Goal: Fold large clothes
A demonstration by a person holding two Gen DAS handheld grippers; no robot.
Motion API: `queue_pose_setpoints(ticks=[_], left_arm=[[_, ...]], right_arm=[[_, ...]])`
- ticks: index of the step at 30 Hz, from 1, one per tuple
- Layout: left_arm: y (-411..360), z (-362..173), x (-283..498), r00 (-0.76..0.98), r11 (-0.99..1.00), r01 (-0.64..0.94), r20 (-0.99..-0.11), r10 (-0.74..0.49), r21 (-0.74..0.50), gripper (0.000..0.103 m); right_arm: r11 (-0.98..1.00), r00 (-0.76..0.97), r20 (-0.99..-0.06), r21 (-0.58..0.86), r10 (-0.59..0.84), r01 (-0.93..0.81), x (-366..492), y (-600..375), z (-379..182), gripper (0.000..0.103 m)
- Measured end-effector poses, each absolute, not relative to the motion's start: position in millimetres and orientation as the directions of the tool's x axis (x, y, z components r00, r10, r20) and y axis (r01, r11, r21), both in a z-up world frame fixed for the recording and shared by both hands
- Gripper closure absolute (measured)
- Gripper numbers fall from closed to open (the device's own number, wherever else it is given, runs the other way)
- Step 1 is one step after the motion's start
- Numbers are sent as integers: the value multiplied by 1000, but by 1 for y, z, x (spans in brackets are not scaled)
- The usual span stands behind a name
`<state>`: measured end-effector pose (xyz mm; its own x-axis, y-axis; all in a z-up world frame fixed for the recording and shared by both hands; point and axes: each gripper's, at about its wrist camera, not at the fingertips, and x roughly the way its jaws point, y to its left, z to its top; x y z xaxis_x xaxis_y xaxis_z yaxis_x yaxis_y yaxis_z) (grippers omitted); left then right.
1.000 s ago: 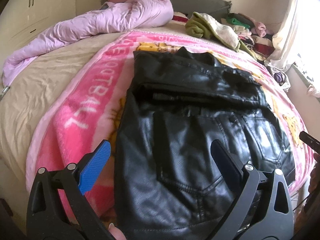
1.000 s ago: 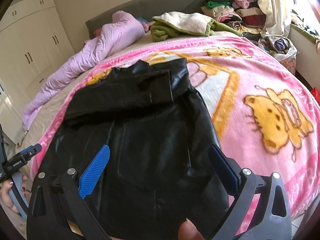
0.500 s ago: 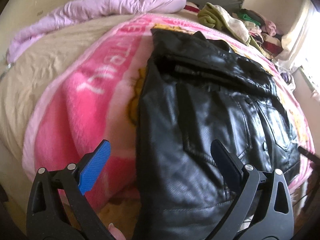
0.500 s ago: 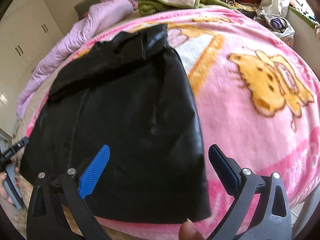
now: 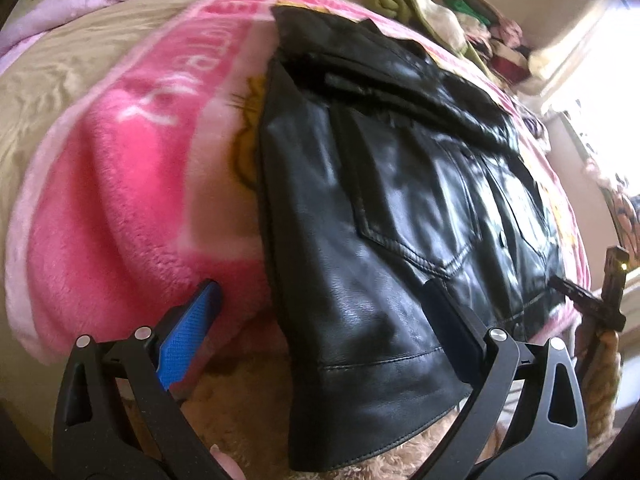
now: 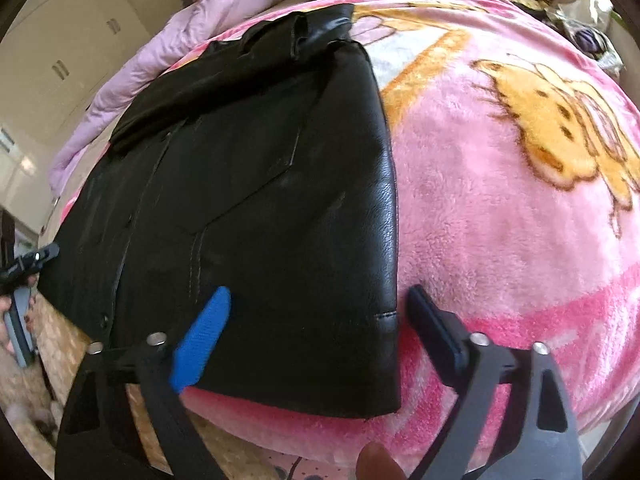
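Note:
A black leather jacket [image 5: 392,208] lies flat on a pink cartoon blanket [image 5: 120,184] on the bed, sleeves folded across its upper part, hem hanging over the near edge. My left gripper [image 5: 316,296] is open and empty, its jaws straddling the jacket's lower left corner. The jacket also shows in the right wrist view [image 6: 256,184]. My right gripper [image 6: 316,300] is open and empty, its jaws straddling the lower right corner of the hem. The left gripper [image 6: 24,264] shows at the left edge there; the right gripper [image 5: 588,300] shows at the right edge of the left view.
A lilac quilt [image 6: 192,28] lies bunched at the head of the bed. A green and cream garment [image 5: 412,4] and a pile of clothes [image 5: 500,36] sit at the far right. White wardrobes [image 6: 68,52] stand on the left. A beige fluffy rug [image 5: 248,408] lies below the bed edge.
Both grippers have moved down and closer to the jacket's hem, now straddling its lower corners. Both stay open. The jacket has not moved.

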<state>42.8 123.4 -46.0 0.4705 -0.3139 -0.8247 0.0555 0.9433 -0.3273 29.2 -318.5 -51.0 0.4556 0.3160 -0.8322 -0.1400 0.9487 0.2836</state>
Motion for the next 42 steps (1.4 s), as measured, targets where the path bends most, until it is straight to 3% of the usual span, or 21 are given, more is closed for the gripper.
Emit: queue_pose_setpoints(ticks=[1,3,5,6,7,12,15,22,26,35,42], left_arm=[[122,-47,44,462,941,69,-826,-324,-331,10],[119,-48,45,443,938,94,-830,-339,-333,13],[113,-50,46,426,934,135,-832,-356,-330,39],[107,-53,45,412,931,162,-835,-364,-326,52],[103,-54,42,422,940,175,-840,-342,-294,59],[112,-49,39,464,928,162,-804,-373,-337,87],[127,-38,37,497,905,148,-762,-416,-398,96],[155,7,34,583,855,149,-655,-481,-496,98],[169,29,37,619,824,143,-600,-506,-548,98],[184,51,82,668,779,97,-540,-512,-619,96],[182,63,132,681,751,49,-528,-507,-658,94]], right_arm=[[946,458,-828,286,324,-152,28,-318,-50,36],[936,462,-814,308,352,-172,24,-319,-48,46],[936,472,-808,306,353,-176,21,-321,-46,65],[934,478,-802,311,357,-177,20,-322,-45,70],[929,484,-793,322,371,-185,18,-322,-43,76],[916,499,-768,348,402,-202,14,-316,-31,86],[884,511,-722,405,466,-232,7,-317,-14,87],[815,515,-632,464,579,-347,-15,-301,28,88],[757,545,-534,536,647,-373,-21,-305,55,88],[679,655,-382,679,652,-279,20,-332,76,88],[625,681,-330,742,654,-241,81,-341,81,87]])
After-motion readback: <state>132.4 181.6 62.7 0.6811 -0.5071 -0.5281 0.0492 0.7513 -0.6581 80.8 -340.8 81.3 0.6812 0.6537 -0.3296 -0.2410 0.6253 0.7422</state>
